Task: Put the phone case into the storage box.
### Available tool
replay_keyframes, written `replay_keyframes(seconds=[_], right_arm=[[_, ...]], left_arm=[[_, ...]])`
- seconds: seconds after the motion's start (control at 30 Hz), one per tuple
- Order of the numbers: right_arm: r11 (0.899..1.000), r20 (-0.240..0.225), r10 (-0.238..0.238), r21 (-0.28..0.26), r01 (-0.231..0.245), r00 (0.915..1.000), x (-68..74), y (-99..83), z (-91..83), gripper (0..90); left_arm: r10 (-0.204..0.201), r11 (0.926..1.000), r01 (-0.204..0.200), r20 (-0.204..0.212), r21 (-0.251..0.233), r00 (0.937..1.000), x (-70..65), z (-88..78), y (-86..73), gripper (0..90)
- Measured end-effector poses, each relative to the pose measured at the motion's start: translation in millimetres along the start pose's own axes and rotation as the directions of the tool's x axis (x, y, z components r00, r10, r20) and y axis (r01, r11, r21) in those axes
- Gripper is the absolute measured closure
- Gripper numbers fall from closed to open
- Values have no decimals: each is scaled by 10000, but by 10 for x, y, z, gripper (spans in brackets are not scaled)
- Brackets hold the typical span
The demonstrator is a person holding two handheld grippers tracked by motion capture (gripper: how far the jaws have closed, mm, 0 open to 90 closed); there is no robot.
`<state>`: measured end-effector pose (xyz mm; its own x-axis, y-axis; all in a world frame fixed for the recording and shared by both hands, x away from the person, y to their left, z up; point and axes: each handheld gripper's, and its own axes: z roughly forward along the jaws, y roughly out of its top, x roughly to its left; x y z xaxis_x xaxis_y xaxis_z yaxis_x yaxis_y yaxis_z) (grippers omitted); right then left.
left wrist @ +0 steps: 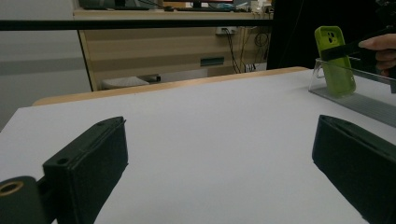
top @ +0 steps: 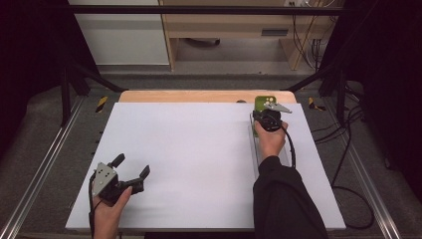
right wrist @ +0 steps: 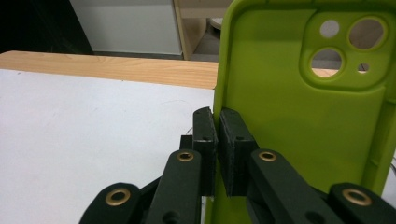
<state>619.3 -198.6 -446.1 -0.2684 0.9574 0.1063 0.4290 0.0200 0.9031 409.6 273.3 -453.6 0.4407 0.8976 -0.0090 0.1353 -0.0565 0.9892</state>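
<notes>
A lime-green phone case (top: 261, 102) (left wrist: 335, 60) (right wrist: 299, 121) stands upright at the far right of the white board, its foot in a clear stand (left wrist: 362, 102) (top: 255, 147). My right gripper (top: 263, 112) (right wrist: 217, 135) is shut on the case's left edge, one pad on each face. The camera cut-outs sit at the case's top right in the right gripper view. My left gripper (top: 132, 165) (left wrist: 219, 154) rests near the front left of the board, open, with nothing between its jaws.
The white board (top: 199, 159) lies on a wooden table whose far edge (top: 199, 96) shows behind it. Metal rails (top: 42, 164) run along both sides, and cables (top: 348, 164) trail on the floor at the right. A cabinet (top: 229, 25) stands beyond the table.
</notes>
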Motion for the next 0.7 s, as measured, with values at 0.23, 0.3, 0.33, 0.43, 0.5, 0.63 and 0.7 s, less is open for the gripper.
replay_keyframes(seconds=[0.23, 0.3, 0.33, 0.43, 0.5, 0.63, 0.7], right_arm=[[10000, 3, 20, 6, -20, 10000, 2, 1, 0, 854], [10000, 3, 25, 8, -25, 10000, 0, 2, -1, 853], [10000, 11, 24, 5, -24, 10000, 0, 3, -1, 853], [10000, 9, 26, 6, -26, 10000, 0, 2, -1, 852], [10000, 4, 19, 7, -19, 10000, -1, 3, -1, 852], [10000, 9, -12, -1, 12, 10000, -1, 2, -1, 849], [10000, -1, -2, 0, 2, 10000, 0, 3, -1, 847]], left_arm=[[27, 10000, -27, -2, -4, 10000, 2, -2, 2, 29], [6, 10000, -6, -8, 2, 10000, 0, 0, 1, 29], [26, 10000, -26, 4, -1, 10000, 0, 1, 1, 30], [34, 10000, -34, 4, -5, 10000, 0, 0, 2, 30], [35, 10000, -35, -1, -2, 10000, 2, -1, 2, 30], [9, 10000, -9, -30, -5, 10000, 3, -3, 2, 30], [16, 10000, -16, -26, -7, 10000, 3, -3, 2, 30]])
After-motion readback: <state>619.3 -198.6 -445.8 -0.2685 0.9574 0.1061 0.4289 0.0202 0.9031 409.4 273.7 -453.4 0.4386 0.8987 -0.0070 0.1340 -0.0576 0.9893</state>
